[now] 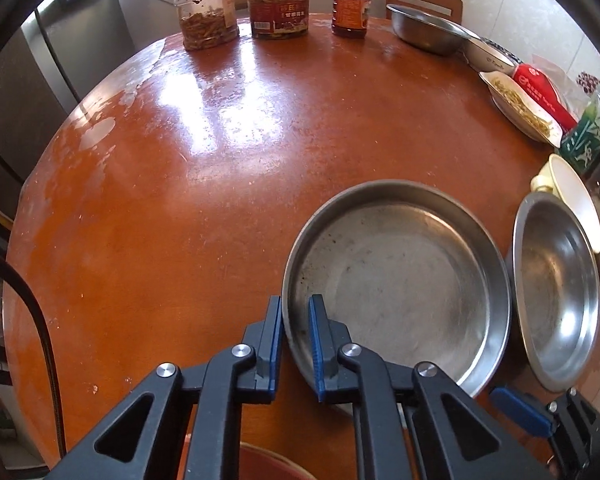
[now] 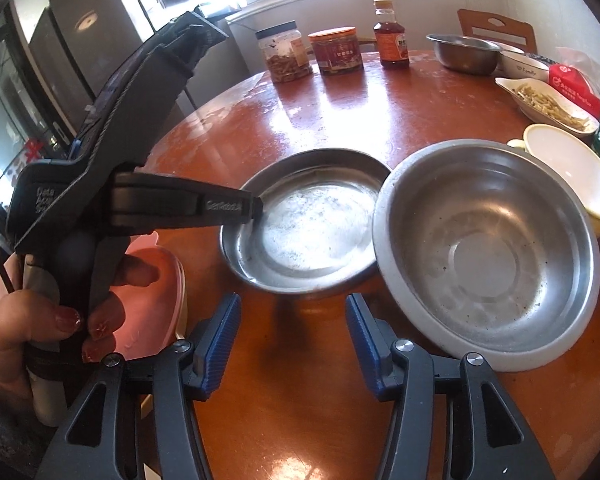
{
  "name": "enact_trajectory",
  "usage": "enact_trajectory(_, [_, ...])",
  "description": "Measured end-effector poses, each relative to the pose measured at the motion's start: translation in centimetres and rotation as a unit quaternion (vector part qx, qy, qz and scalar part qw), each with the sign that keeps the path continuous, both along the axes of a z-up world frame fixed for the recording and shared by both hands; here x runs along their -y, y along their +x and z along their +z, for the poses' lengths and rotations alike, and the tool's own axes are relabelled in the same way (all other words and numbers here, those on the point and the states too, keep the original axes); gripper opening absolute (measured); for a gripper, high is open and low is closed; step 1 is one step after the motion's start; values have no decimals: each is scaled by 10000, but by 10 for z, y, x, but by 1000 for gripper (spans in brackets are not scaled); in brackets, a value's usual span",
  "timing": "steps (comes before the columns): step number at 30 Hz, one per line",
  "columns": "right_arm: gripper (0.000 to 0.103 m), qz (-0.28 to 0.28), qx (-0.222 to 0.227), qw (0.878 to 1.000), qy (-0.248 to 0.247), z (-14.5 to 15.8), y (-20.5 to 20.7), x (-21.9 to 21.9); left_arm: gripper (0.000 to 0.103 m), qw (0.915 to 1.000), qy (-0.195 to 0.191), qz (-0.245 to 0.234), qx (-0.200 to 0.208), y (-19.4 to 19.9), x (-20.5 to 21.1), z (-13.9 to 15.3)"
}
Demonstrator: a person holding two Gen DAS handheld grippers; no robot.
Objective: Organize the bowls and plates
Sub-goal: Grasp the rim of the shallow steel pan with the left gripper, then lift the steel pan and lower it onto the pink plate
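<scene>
A shallow steel plate (image 1: pixel 400 280) lies on the round brown table (image 1: pixel 180 220). My left gripper (image 1: pixel 296 316) is shut on the plate's near left rim, one pad inside and one outside. In the right wrist view the same gripper (image 2: pixel 256 210) bites the plate (image 2: pixel 312 232) from the left, held by a hand (image 2: pixel 28 320). Touching the plate's right side is a deeper steel bowl (image 2: pixel 488 256), with a white bowl (image 2: pixel 572 168) behind it. My right gripper (image 2: pixel 292 316) stands open over bare table in front of both dishes, with nothing between its fingers.
At the far edge stand two jars (image 1: pixel 208 12), a sauce bottle (image 1: pixel 350 4) and a small steel bowl (image 1: pixel 428 28). A white dish of food (image 1: pixel 520 108) and a red packet (image 1: pixel 544 92) lie right. A pink lidded container (image 2: pixel 148 300) sits beside the table's near left edge.
</scene>
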State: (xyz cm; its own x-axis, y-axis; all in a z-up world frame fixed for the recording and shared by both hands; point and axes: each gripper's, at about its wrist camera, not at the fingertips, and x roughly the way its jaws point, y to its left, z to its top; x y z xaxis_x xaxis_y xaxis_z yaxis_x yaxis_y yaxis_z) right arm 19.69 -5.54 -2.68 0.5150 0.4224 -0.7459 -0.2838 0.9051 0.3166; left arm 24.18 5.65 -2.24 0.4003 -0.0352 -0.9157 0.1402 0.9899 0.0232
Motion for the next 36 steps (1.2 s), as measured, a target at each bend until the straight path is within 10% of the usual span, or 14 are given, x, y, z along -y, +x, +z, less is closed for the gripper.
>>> enact_trajectory(19, [56, -588, -35, 9983, -10, -3, -12, 28, 12, 9947, 388, -950, 96, -50, 15, 1])
enact_trajectory(36, [41, -258, 181, 9995, -38, 10, -24, 18, 12, 9964, 76, -624, 577, -79, -4, 35])
